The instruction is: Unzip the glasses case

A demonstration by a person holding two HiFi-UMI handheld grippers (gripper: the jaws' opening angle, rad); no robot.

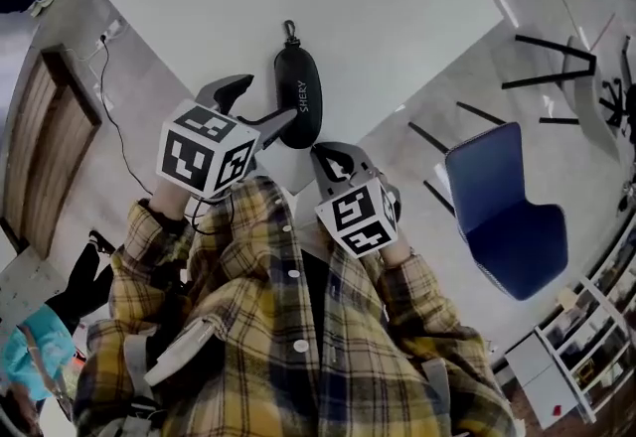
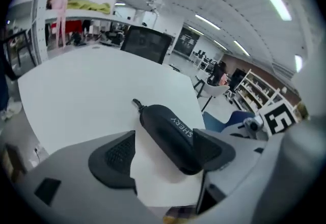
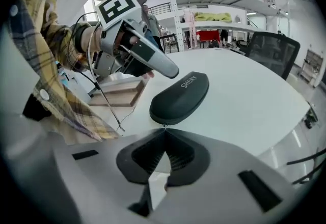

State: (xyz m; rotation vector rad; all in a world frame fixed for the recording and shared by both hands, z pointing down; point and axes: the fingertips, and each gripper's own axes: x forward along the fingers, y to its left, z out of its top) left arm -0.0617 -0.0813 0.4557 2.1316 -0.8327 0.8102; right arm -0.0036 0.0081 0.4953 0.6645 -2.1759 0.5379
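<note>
Left gripper beside black oblong closed glasses case

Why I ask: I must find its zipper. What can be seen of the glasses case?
The glasses case is a black, oblong shell with white SHERY lettering and a small clip at its far end. It looks closed, lying flat on the white table near the edge, its near end inside the open left hand-held gripper.

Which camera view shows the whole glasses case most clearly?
The head view: it shows the glasses case from above, almost end to end, with its clip and lettering. The left gripper view shows it close, with one tong of the left gripper over its near end. The right gripper view shows it side-on, without the clip.
</note>
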